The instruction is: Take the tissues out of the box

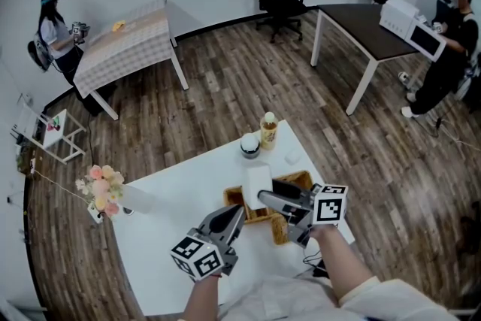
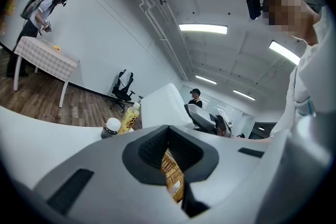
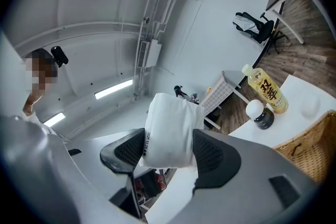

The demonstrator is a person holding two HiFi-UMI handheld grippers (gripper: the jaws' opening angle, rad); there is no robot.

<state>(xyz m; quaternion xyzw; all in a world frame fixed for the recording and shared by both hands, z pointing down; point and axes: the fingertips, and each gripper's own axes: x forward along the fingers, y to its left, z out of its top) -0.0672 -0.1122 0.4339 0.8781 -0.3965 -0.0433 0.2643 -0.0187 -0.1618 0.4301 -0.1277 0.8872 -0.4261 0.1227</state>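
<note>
A white tissue pack [image 1: 257, 183] stands upright above the woven basket [image 1: 294, 178] at the near middle of the white table [image 1: 180, 199]. My right gripper [image 1: 264, 198] is shut on the tissue pack [image 3: 168, 131], its dark pads [image 3: 212, 153] pressed against both sides. In the right gripper view the pack fills the gap of the right gripper [image 3: 169, 150] and the basket [image 3: 310, 150] lies at the lower right. My left gripper [image 1: 237, 213] sits at the basket's left end. The left gripper [image 2: 171, 161] has its jaws together on a strip of the basket's woven rim [image 2: 174, 182].
Behind the basket stand a yellow drink bottle [image 1: 268, 130], a dark jar with a white lid [image 1: 249, 145] and a small white object [image 1: 291, 157]. A flower bunch [image 1: 101, 188] sits at the table's left edge. People stand at two far tables.
</note>
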